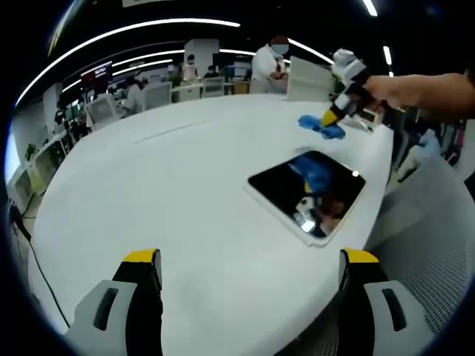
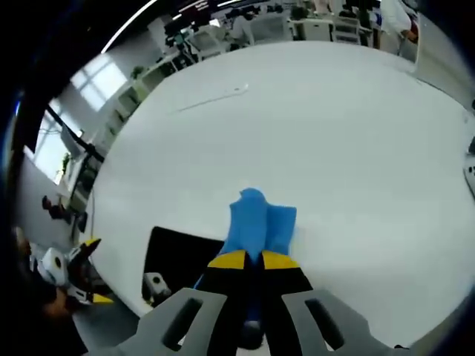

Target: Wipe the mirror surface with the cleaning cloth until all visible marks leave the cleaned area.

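Observation:
The mirror (image 1: 308, 193), a dark rectangle in a white frame, lies flat near the white table's (image 1: 163, 193) right edge. Beyond it is the blue cleaning cloth (image 1: 320, 126), pinched by my right gripper (image 1: 332, 117), which a person's hand holds. In the right gripper view the jaws of my right gripper (image 2: 249, 259) are shut on the cloth (image 2: 260, 219), which hangs forward over the table (image 2: 334, 133). The mirror (image 2: 174, 256) sits to their lower left. My left gripper (image 1: 250, 259) stands open over bare table, short of the mirror. It also appears as my left gripper (image 2: 70, 271) at the far left.
A thin line (image 1: 171, 130) crosses the tabletop far from the mirror. The table's curved edge (image 1: 386, 185) drops off just right of the mirror. Desks, chairs and people (image 1: 271, 63) fill the office behind.

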The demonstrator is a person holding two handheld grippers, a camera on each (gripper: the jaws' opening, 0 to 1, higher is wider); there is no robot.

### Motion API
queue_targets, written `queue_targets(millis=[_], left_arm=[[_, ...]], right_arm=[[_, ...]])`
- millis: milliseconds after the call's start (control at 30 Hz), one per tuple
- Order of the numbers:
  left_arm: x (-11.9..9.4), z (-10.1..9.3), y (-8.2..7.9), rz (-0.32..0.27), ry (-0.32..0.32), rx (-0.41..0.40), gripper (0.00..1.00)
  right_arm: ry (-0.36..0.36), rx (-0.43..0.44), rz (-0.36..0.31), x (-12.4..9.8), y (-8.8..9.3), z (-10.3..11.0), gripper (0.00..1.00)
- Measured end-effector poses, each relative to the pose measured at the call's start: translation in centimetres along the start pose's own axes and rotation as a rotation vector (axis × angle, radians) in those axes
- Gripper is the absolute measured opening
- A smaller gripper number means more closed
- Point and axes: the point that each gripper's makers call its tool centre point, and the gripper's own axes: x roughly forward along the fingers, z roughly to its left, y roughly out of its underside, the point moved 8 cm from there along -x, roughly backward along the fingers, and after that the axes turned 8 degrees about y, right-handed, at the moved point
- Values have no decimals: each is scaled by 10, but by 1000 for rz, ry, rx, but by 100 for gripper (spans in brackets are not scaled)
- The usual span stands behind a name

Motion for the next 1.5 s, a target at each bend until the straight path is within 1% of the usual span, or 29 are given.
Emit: queue_targets(millis=[133,200,267,433,533,700,800,900,967,1067,1233,1367,1467,1500], left_arm=[[0,0,0,-3,2,1,99],[0,-1,-1,-4,5,3,99],[0,-2,-1,-3,5,8,99],[0,-2,-1,-3,10,12,99],[1,-3,0,4,15,10,99],[0,-3,0,10,12,10,99],[0,-3,2,13,5,5,99],[-1,-2,3,16,-1,-3,99],[-1,-2,3,19,-5,-6,99],[-1,-2,3,22,-1,-9,99],[-1,-1,3,22,-7,-13,99],[1,-1,4,29,-3,-16,99],[3,-2,4,34,6,-8,99],[3,-2,4,33,7,-8,99]], right_arm=[[20,-5,10,-9,7,-20,0],[41,-7,6,-15,10,-31,0],[49,5,10,-19,13,-40,0],[72,10,14,-29,22,-57,0],[74,14,25,-28,27,-65,0],[77,-13,29,-21,34,-67,1],[88,-37,44,-7,41,-70,1],[91,-31,63,5,49,-72,1],[106,-44,62,11,55,-74,1],[117,-36,66,22,60,-81,1],[122,-29,78,35,68,-84,2],[122,-27,57,35,67,-82,2],[119,-11,53,34,68,-83,1],[118,-19,49,33,69,-81,2]])
